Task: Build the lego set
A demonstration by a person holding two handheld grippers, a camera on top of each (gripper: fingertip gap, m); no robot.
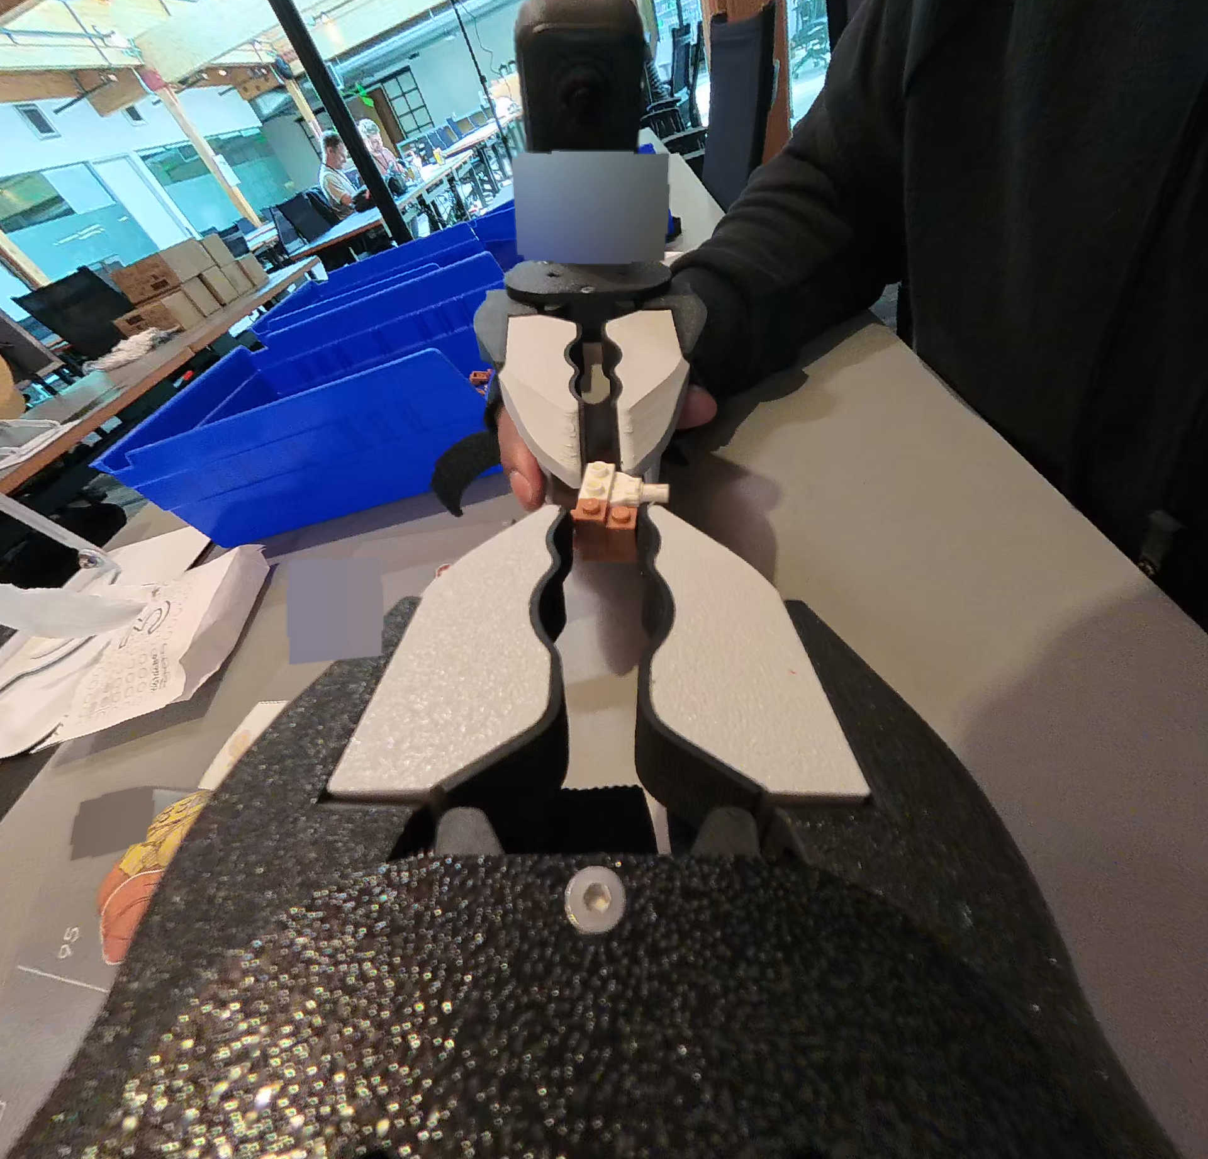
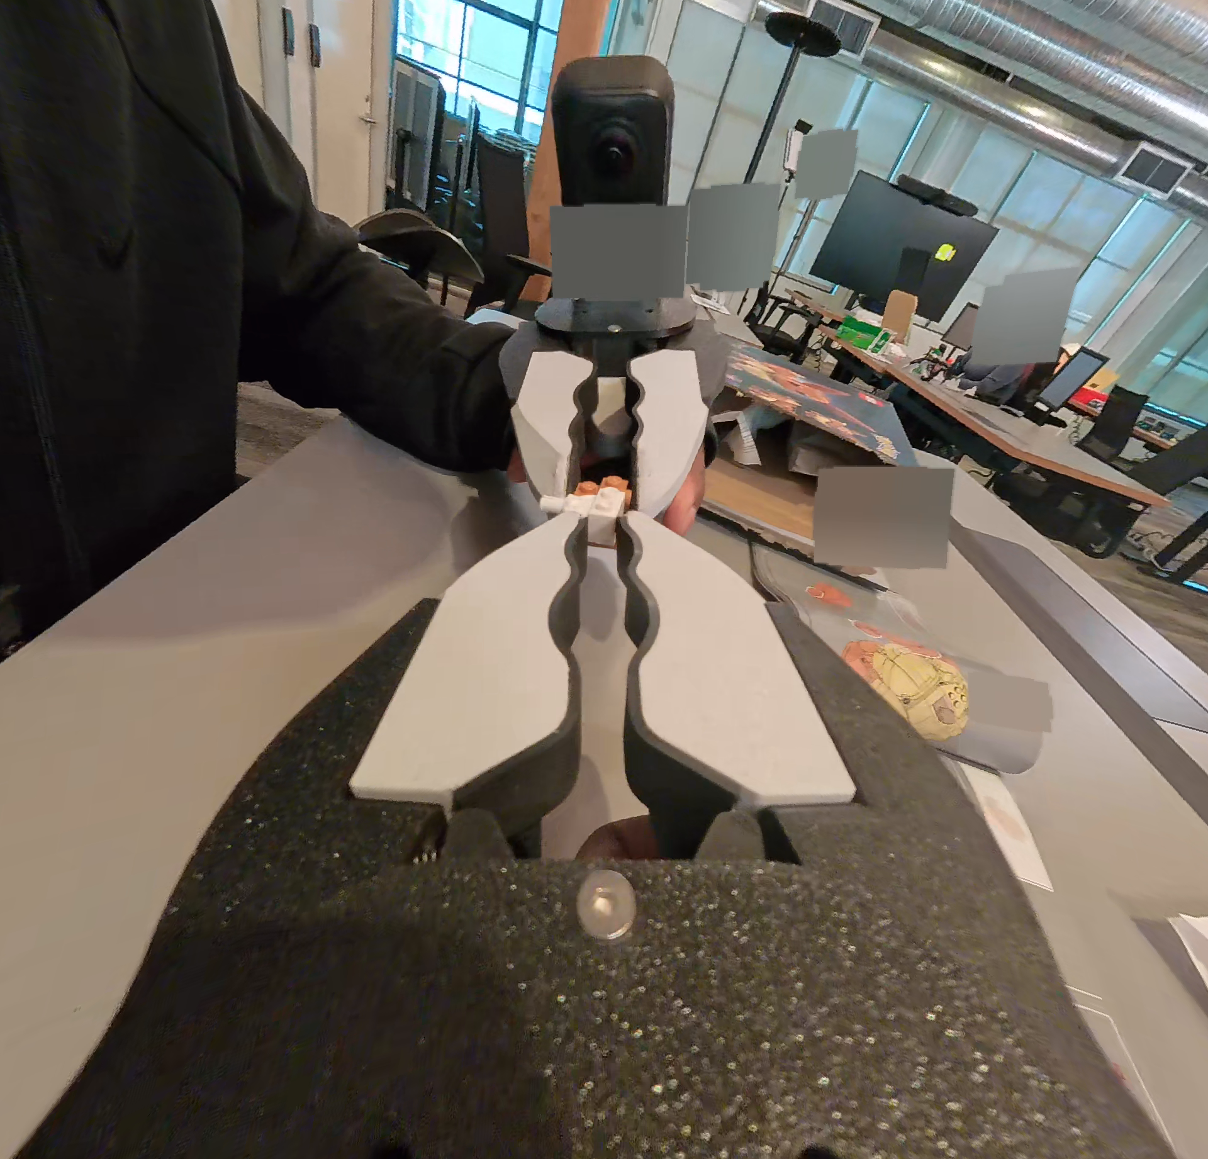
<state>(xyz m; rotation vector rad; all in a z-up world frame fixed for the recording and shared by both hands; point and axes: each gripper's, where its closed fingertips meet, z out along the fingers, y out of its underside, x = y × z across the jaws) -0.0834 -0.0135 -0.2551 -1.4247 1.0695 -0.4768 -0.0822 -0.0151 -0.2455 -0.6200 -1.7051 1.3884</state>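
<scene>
The two grippers face each other tip to tip above the grey table (image 1: pixel 915 539). My left gripper (image 1: pixel 604 529) is shut on a brown brick (image 1: pixel 601 539), with both pads on its sides. My right gripper (image 2: pixel 600 526) is shut on a small white piece (image 2: pixel 598 510) that has a pin sticking out sideways. The white piece (image 1: pixel 614 484) lies against the studded top of the brown brick (image 2: pixel 608 485). I cannot tell whether the two are joined. The right gripper (image 1: pixel 598 467) shows opposite in the left wrist view, and the left gripper (image 2: pixel 604 474) shows opposite in the right wrist view.
Several blue bins (image 1: pixel 314 421) stand in a row on the table behind and left of the grippers. Printed paper sheets (image 1: pixel 131 657) lie at the left. A picture booklet (image 2: pixel 915 689) and an opened box (image 2: pixel 817 395) lie at the right. A person's black sleeve (image 1: pixel 850 212) reaches in. My left and right fingertips are right by each other.
</scene>
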